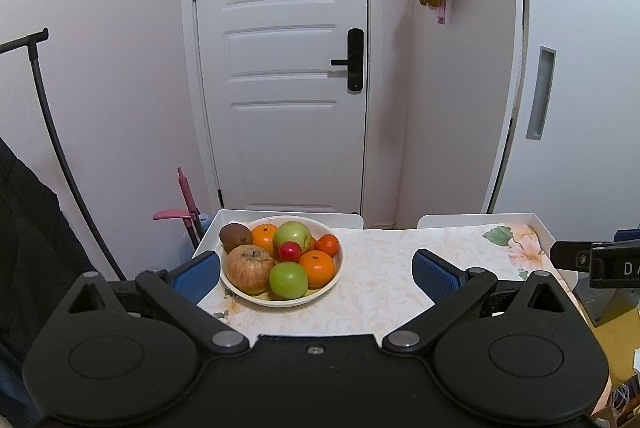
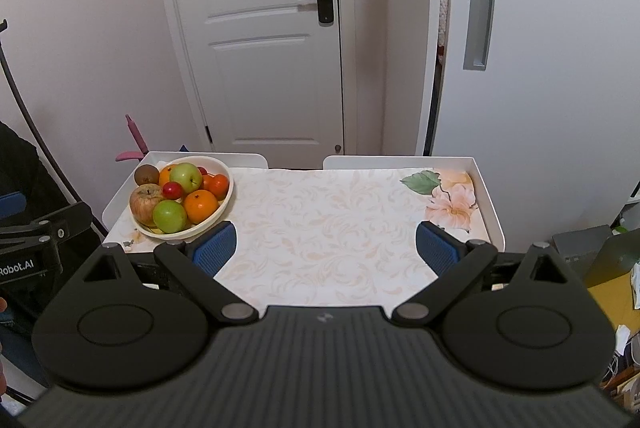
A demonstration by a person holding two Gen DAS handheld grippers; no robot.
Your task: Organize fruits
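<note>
A cream bowl (image 1: 335, 274) (image 2: 229, 194) stands at the table's far left corner, heaped with fruit: two green apples (image 1: 288, 280) (image 2: 170, 216), a large reddish apple (image 1: 250, 268) (image 2: 146, 203), oranges (image 1: 317, 268) (image 2: 201, 206), a small red fruit (image 1: 290, 251) (image 2: 173, 190) and a brown kiwi (image 1: 235, 236) (image 2: 146, 174). My left gripper (image 1: 316, 274) is open above the near table edge, its left blue pad beside the bowl. My right gripper (image 2: 326, 248) is open over the middle of the table, nothing between its fingers.
The white tray-edged table (image 2: 490, 196) carries a floral cloth (image 2: 320, 212). A white door (image 1: 288, 68) and a sliding panel (image 2: 540, 48) stand behind. A dark stand (image 1: 52, 132) and pink tools (image 1: 186, 200) are at left. Boxes and clutter (image 2: 600, 256) sit at right.
</note>
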